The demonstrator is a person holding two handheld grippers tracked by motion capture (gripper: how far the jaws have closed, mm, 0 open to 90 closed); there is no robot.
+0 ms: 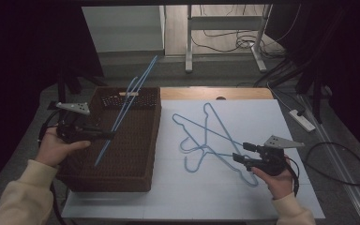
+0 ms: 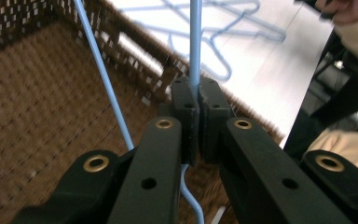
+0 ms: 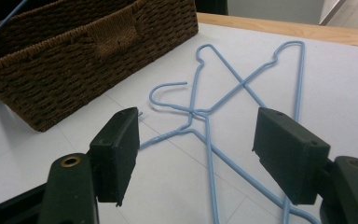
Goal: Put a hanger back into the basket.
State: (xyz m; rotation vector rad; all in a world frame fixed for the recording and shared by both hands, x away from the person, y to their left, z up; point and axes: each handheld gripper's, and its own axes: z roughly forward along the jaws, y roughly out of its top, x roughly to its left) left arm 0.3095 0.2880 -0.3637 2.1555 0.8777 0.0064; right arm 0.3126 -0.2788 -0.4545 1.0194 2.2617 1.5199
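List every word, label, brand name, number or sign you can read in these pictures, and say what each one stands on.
There is none to read.
The brown woven basket, the blue wire hangers on the table, the hanger held over the basket, the white table top and both grippers, left and right, show no print.
The power strip on the floor is too small to tell.

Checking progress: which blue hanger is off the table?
The hanger clamped in the left gripper, tilted above the basket. The other two hangers lie crossed on the white tabletop.
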